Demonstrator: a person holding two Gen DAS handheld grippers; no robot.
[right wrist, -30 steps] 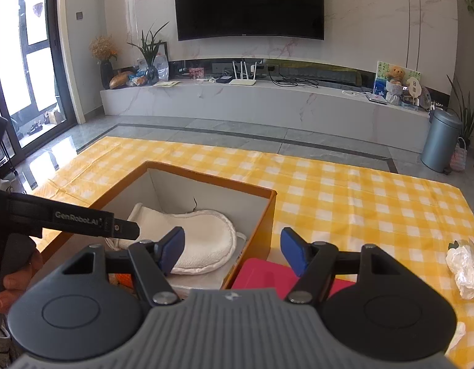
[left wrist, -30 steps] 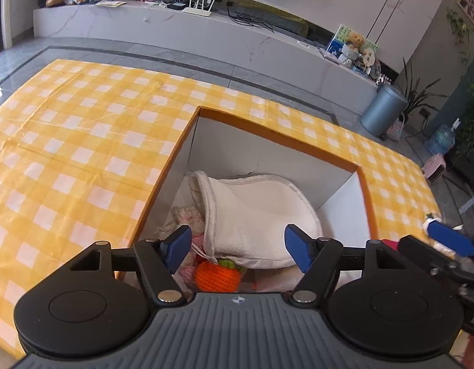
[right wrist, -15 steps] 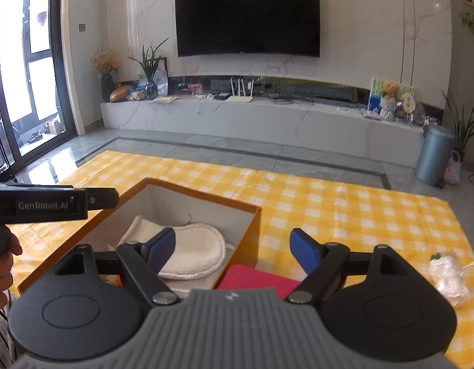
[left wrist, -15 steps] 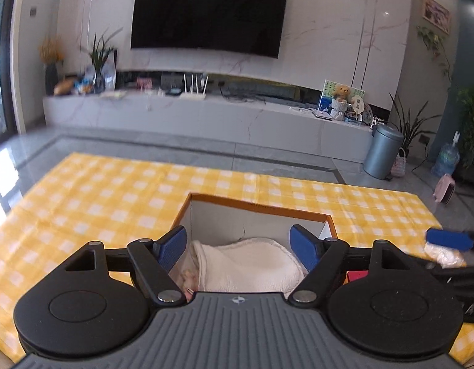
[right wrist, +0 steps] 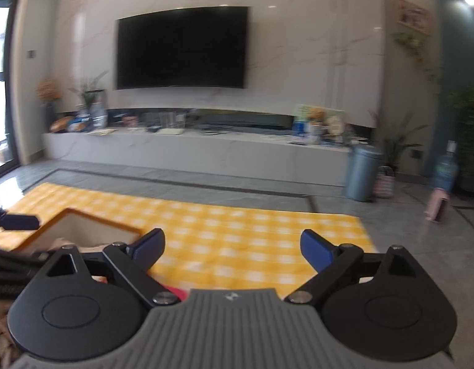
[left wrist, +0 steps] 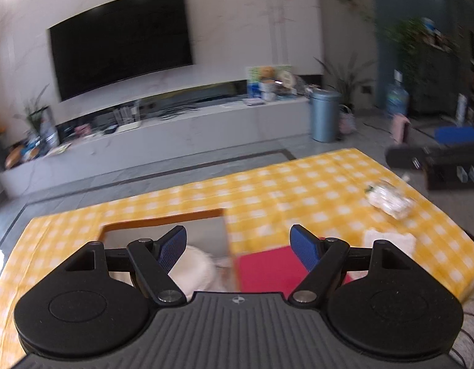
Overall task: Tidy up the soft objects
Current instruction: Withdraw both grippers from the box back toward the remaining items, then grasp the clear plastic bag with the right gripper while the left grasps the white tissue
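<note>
Left wrist: writing blurred, unreadable; box (left wrist: pixel 163 220) w/ white cloth (left wrist: pixel 195 269).

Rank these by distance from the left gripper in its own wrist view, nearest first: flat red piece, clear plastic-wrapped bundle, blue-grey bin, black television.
1. Flat red piece, on the cloth between the left gripper fingers.
2. Clear plastic-wrapped bundle, far right on the cloth.
3. Blue-grey bin, on the floor beyond.
4. Black television, on the back wall.

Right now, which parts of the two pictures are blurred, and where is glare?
Left wrist view: strong motion blur on the checked cloth and the box; the left gripper itself is sharp. Right wrist view: milder blur on the cloth; ceiling lights glare on the marble wall around the television.
</note>
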